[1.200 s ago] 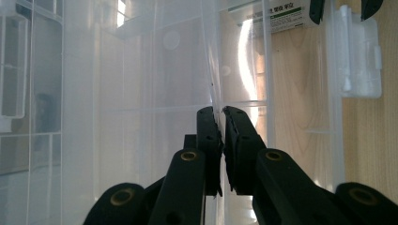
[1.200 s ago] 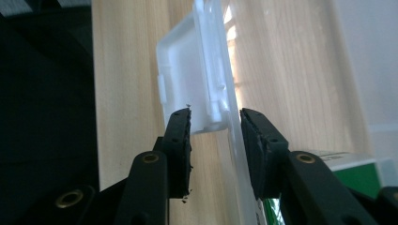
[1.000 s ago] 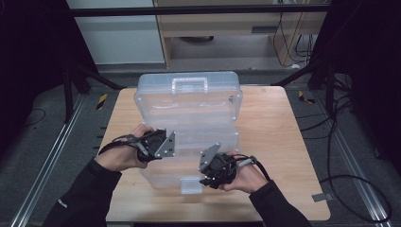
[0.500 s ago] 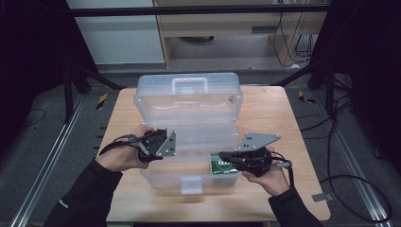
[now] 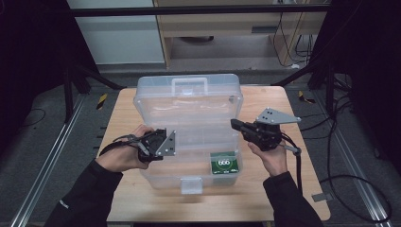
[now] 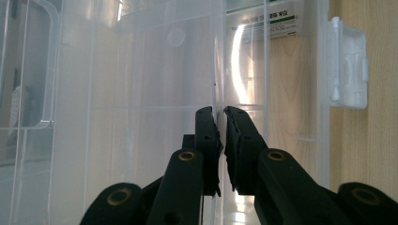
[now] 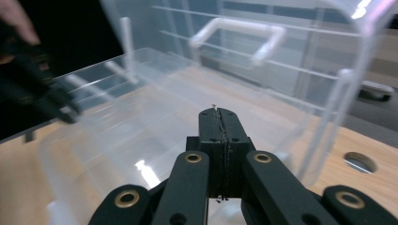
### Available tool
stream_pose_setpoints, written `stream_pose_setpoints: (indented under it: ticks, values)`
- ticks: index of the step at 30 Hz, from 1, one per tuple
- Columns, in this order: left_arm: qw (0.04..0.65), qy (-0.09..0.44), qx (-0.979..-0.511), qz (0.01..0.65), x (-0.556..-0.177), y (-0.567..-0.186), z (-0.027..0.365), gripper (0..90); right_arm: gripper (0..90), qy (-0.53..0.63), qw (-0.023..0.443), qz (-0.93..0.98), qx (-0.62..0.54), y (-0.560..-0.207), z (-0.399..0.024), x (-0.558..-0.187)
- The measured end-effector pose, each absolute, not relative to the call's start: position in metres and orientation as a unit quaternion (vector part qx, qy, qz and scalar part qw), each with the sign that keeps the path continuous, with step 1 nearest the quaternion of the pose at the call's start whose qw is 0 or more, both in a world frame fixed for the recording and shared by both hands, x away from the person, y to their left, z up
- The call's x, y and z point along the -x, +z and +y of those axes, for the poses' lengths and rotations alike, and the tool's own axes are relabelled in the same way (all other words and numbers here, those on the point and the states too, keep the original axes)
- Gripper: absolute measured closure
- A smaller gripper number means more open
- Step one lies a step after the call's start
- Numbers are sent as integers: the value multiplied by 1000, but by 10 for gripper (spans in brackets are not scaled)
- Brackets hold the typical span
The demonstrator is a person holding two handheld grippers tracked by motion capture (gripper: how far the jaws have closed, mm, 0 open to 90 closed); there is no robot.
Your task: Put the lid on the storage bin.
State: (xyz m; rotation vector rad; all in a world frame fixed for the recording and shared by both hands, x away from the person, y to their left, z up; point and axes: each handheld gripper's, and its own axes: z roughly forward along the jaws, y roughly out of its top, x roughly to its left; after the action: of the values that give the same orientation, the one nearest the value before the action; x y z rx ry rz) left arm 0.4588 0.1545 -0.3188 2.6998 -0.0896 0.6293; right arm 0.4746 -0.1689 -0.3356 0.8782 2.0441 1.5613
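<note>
Green box (image 5: 223, 163) label blurred, illegible

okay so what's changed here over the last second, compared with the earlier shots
The right tool let go of the green packet, now lying in the clear box's front right compartment, drew out to the right side of the box and shut empty. The left tool stays clamped on the box's left wall; box and open lid unmoved.

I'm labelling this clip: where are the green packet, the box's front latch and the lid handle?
green packet (image 5: 224, 163), high view, middle of its top face.
front latch (image 5: 191, 185), high view, centre of the latch tab.
lid handle (image 5: 189, 81), high view, top bar.
</note>
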Motion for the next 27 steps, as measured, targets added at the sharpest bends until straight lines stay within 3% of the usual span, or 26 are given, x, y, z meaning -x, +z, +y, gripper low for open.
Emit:
stream_pose_setpoints:
  ticks: [10, 27]
  values:
    - [190, 215, -958, -32, -458, -321, 156, 828, 900, 549, 209, 725, -361, -342, -176, -501]
    - [194, 206, -959, -31, -456, -325, 157, 810, 900, 545, 197, 725, -372, -344, -186, -504]
